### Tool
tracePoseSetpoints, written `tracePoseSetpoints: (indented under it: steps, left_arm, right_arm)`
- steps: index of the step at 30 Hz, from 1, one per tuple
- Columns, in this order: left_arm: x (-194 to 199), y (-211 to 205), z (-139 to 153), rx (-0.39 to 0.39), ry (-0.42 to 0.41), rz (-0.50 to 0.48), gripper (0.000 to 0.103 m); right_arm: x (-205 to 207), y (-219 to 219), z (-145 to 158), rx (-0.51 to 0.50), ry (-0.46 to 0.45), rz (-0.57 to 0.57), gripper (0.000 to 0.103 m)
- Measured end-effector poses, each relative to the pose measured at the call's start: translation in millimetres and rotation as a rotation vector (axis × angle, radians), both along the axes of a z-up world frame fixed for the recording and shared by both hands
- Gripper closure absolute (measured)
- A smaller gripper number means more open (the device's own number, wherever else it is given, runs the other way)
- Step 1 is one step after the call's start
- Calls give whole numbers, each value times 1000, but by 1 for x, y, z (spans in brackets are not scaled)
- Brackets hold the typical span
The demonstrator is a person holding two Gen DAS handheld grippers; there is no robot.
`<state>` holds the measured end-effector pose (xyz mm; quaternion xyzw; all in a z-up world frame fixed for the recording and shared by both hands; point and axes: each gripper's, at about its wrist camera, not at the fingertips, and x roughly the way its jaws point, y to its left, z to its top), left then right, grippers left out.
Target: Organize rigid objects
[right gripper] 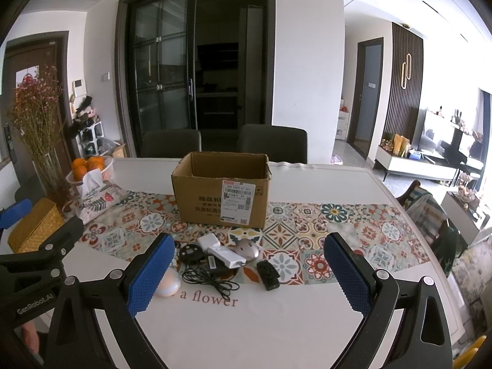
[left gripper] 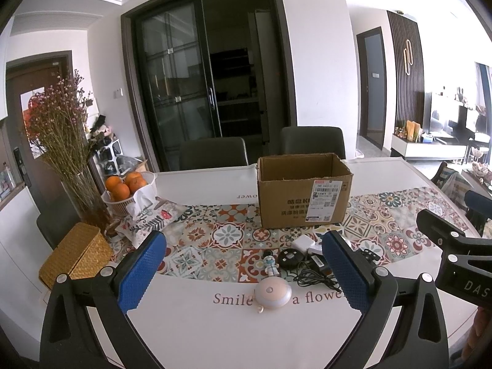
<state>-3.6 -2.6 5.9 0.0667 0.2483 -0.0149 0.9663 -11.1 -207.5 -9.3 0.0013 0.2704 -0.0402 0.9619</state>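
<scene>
An open cardboard box stands on the patterned runner. In front of it lies a cluster of small items: a round pale lamp, a small figurine, a black round disc, white adapters, a black charger with coiled cable, a pinkish mouse and a black key fob. My left gripper is open above the near table edge, empty. My right gripper is open too, holding nothing.
At the left stand a woven yellow box, a tissue pouch, a basket of oranges and a vase of dried flowers. Two dark chairs sit behind the table.
</scene>
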Motion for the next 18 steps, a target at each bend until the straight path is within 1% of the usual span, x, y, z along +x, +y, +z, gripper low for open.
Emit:
tracePoseSetpoints:
  steps: [18]
  left_arm:
    - [2,0,5,-1,-8,2,0]
  right_arm:
    - [-1,-1,1,-1,1,3,5]
